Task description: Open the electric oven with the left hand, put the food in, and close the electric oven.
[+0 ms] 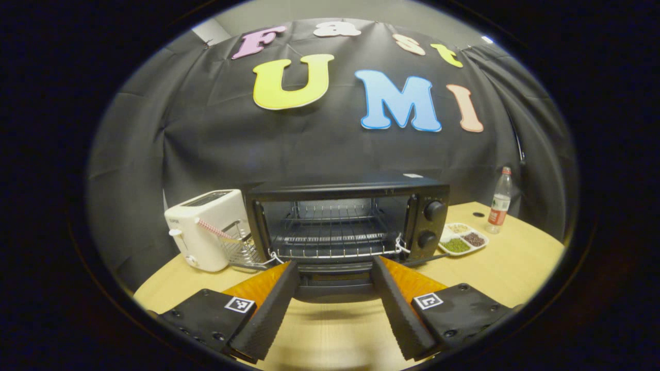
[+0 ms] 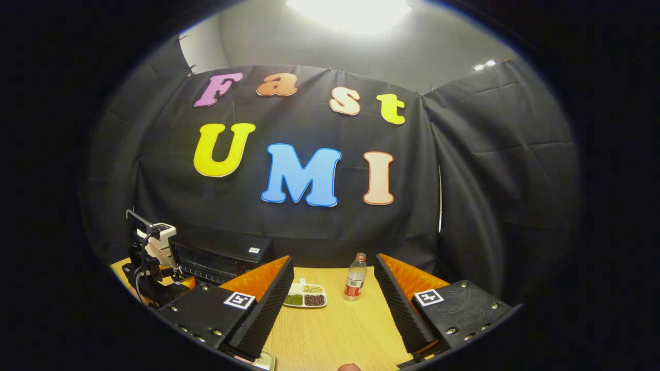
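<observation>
- Left gripper [image 1: 334,281] is being held low over the table [image 1: 515,263], w/ fingers spread wide & nothing between them; the pads [image 1: 268,309] are black & ribbed, backed w/ orange.
- Oven [image 1: 346,224] is being seen straight ahead in the left gripper view, at the table's back, near the black cloth wall. Black box body, w/ its door [image 1: 335,286] dropped open & lying flat toward the gripper, its front edge sitting between the fingertips. Contact w/ the fingers can't be told.
- Inside, a wire rack [image 1: 330,239] is being shown across the cavity, w/ white string tied at both front corners. No food can be made out on it.
- Two black knobs [image 1: 434,210] are stacked on the oven's right panel.
- White toaster [image 1: 203,229] is standing just left of the oven, w/ a wire basket [image 1: 240,250] between them & a red-white striped stick leaning there.
- Divided tray [image 1: 461,239] w/ green, dark & pale portions is lying just right of the oven; a bottle [image 1: 500,201] is standing upright beyond it.
- Right gripper [image 2: 334,288] is being held wide open too, empty, over bare table, well right of the oven [image 2: 221,260].
- In the right gripper view the tray [image 2: 305,297] & bottle [image 2: 355,278] are being framed between its fingers, farther off; the other gripper [image 2: 154,278] is at the oven's front.
</observation>
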Demonstrator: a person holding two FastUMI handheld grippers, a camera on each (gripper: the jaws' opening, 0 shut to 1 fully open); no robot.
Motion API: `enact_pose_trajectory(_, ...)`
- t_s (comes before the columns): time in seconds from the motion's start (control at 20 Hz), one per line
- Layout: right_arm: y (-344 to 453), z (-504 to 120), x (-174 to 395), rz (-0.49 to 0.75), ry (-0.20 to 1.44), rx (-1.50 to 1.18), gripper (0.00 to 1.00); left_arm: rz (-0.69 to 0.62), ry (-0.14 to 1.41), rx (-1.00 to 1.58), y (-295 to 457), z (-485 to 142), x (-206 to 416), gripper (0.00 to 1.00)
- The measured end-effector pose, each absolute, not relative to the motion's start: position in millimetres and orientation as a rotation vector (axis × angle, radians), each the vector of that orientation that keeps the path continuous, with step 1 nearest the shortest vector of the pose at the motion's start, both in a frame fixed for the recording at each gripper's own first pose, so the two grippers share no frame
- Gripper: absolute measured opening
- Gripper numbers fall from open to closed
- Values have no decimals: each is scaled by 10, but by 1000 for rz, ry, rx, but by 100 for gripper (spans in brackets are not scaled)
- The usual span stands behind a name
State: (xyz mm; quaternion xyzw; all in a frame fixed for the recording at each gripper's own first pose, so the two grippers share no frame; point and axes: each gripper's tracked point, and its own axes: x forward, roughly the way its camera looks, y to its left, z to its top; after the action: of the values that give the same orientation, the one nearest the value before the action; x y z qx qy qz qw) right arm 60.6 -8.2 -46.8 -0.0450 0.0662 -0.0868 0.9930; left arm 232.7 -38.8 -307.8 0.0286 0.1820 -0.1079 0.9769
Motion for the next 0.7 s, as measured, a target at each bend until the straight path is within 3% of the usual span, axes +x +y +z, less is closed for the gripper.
enact_pose_trajectory(0.1, -88, -482, 586, -165, 139, -94, 96, -220, 418, 71, -387, -3264, 2217, 96)
enact_pose_trajectory(0.15, -86, -478, 575, -161, 141, -94, 96, -217, 438, 75, -377, -3328, 2148, 100)
enact_pose_trajectory(0.7, 28, -521, 476, -90, 167, -123, 96, -193, 520, 81, -358, -3693, 1965, 97)
